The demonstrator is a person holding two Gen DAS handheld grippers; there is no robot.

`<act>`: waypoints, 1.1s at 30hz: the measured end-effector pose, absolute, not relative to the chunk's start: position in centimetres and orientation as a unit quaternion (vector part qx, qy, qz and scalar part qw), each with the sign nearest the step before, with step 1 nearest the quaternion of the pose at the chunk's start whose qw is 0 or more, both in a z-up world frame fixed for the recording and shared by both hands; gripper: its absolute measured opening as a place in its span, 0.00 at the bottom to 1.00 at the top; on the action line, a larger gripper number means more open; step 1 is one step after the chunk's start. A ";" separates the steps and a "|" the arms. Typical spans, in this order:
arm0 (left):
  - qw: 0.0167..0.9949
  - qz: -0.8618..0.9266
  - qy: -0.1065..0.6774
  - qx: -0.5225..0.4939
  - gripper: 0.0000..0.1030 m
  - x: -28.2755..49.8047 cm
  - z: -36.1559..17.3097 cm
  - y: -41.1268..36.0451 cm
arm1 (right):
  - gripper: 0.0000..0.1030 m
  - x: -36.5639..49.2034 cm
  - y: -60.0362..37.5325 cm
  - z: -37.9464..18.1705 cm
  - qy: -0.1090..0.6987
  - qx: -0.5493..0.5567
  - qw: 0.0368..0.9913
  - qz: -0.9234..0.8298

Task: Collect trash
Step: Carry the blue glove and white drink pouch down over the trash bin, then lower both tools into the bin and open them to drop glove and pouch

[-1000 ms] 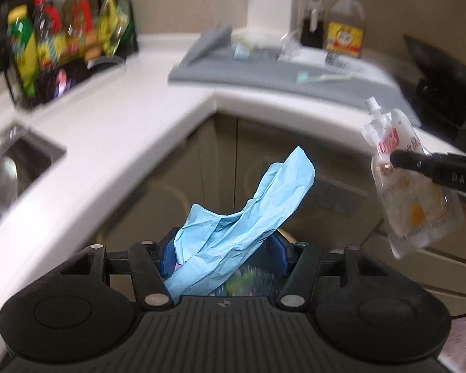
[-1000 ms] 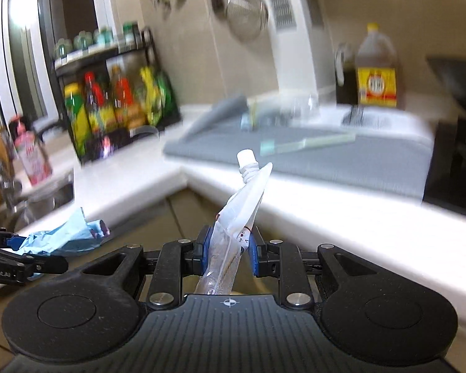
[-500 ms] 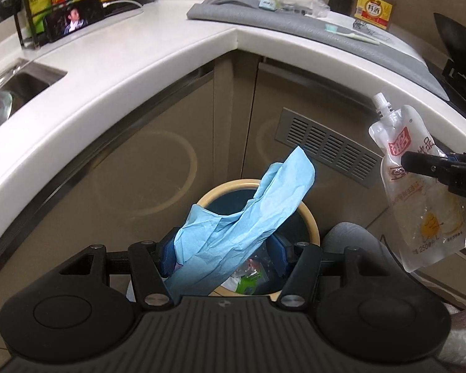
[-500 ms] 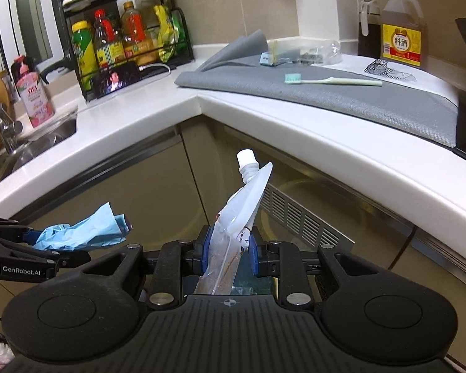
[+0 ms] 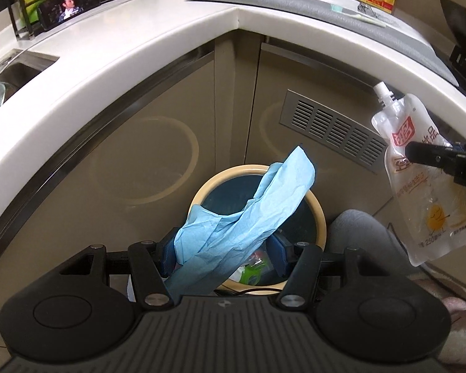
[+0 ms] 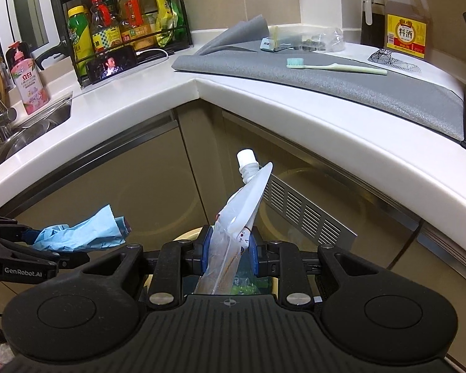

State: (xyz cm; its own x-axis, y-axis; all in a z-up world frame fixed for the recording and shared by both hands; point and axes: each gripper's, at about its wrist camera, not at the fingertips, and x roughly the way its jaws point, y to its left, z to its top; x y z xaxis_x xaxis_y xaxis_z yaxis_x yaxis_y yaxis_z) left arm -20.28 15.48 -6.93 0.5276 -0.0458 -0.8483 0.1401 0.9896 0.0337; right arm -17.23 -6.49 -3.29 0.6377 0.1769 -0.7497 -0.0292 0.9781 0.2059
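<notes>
Left wrist view shows the left gripper (image 5: 222, 250) with jaws clamped on a crumpled blue paper towel (image 5: 245, 217), held above the open trash bin (image 5: 318, 214) by the corner cabinet. Beside it, the right gripper (image 6: 230, 253) pinches an empty spouted drink pouch (image 6: 236, 227) over the bin's rim. Only the right wrist view shows the toothbrush (image 6: 335, 66) on the surface's grey mat (image 6: 326, 87).

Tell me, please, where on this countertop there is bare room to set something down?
The white countertop is bare along its curved front edge, between the sink and the grey mat. On the mat, the patch in front of the toothbrush is free. It is crowded at the bottle rack with the phone, and at the back by the yellow-labelled jug.
</notes>
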 end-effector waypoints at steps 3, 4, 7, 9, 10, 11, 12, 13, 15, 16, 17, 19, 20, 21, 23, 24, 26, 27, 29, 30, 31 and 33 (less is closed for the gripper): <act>0.870 -0.058 0.488 0.051 0.62 -20.2 -7.3 15.4 | 0.25 -17.1 -6.5 -3.5 0.426 0.088 0.899 0.058; 0.868 -0.059 0.490 0.050 0.62 -20.1 -7.4 15.4 | 0.25 -17.1 -6.5 -3.6 0.427 0.088 0.898 0.058; 0.866 -0.059 0.494 0.051 0.62 -19.9 -7.8 15.4 | 0.25 -16.8 -6.4 -3.9 0.432 0.086 0.896 0.059; 0.864 -0.059 0.497 0.051 0.62 -19.7 -8.0 15.5 | 0.25 -16.6 -6.3 -4.1 0.435 0.084 0.894 0.060; 0.863 -0.060 0.499 0.051 0.62 -19.7 -8.2 15.4 | 0.25 -16.4 -6.2 -4.2 0.437 0.083 0.894 0.060; 0.862 -0.060 0.501 0.051 0.62 -19.6 -8.3 15.4 | 0.25 -16.3 -6.1 -4.3 0.438 0.082 0.893 0.061; 0.861 -0.060 0.502 0.051 0.62 -19.5 -8.4 15.5 | 0.25 -16.2 -6.0 -4.3 0.439 0.081 0.893 0.062; 0.860 -0.061 0.504 0.051 0.62 -19.5 -8.5 15.5 | 0.25 -16.1 -5.9 -4.4 0.440 0.079 0.892 0.062; 0.858 -0.061 0.507 0.050 0.62 -19.3 -8.8 15.5 | 0.25 -16.0 -5.6 -4.5 0.442 0.076 0.891 0.063; 0.857 -0.061 0.509 0.050 0.62 -19.2 -8.9 15.5 | 0.25 -15.9 -5.5 -4.6 0.443 0.075 0.891 0.064; 0.856 -0.061 0.510 0.050 0.62 -19.1 -9.0 15.5 | 0.25 -15.9 -5.5 -4.7 0.444 0.074 0.890 0.064; 0.855 -0.062 0.513 0.050 0.62 -18.9 -9.3 15.5 | 0.25 -15.7 -5.3 -4.9 0.447 0.072 0.889 0.065; 0.854 -0.062 0.515 0.051 0.62 -18.7 -9.5 15.4 | 0.25 -15.6 -5.2 -5.0 0.449 0.071 0.888 0.066; 0.853 -0.062 0.516 0.051 0.62 -18.6 -9.6 15.4 | 0.25 -15.4 -5.1 -5.1 0.450 0.070 0.888 0.067; 0.851 -0.062 0.519 0.050 0.62 -18.4 -10.0 15.5 | 0.25 -15.1 -5.0 -5.3 0.453 0.069 0.886 0.068; 0.850 -0.061 0.521 0.049 0.62 -18.2 -10.2 15.5 | 0.25 -14.9 -4.9 -5.4 0.454 0.068 0.886 0.069; 0.847 -0.060 0.526 0.048 0.62 -17.8 -10.7 15.5 | 0.25 -14.5 -4.6 -5.8 0.457 0.067 0.884 0.070; 0.845 -0.059 0.529 0.046 0.62 -17.6 -11.0 15.6 | 0.25 -14.2 -4.5 -6.0 0.459 0.067 0.883 0.072; 0.842 -0.057 0.535 0.044 0.62 -17.1 -11.5 15.6 | 0.25 -13.6 -4.3 -6.5 0.464 0.066 0.880 0.074; 0.840 -0.056 0.538 0.042 0.62 -16.9 -11.7 15.6 | 0.25 -13.3 -4.2 -6.8 0.467 0.066 0.879 0.075; 0.838 -0.055 0.541 0.041 0.62 -16.6 -12.0 15.6 | 0.25 -13.0 -4.0 -7.1 0.469 0.065 0.877 0.076; 0.834 -0.053 0.547 0.037 0.62 -15.9 -12.5 15.7 | 0.25 -12.4 -3.8 -7.7 0.474 0.064 0.875 0.079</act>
State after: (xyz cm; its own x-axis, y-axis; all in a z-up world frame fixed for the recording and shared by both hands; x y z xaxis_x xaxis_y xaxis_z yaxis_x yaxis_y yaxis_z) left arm -15.95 15.72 -12.48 0.3952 -0.0476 -0.9174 0.1287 0.9917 0.0040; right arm -12.41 -3.75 -7.69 0.5382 0.1990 -0.8190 -0.0770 0.9793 0.1874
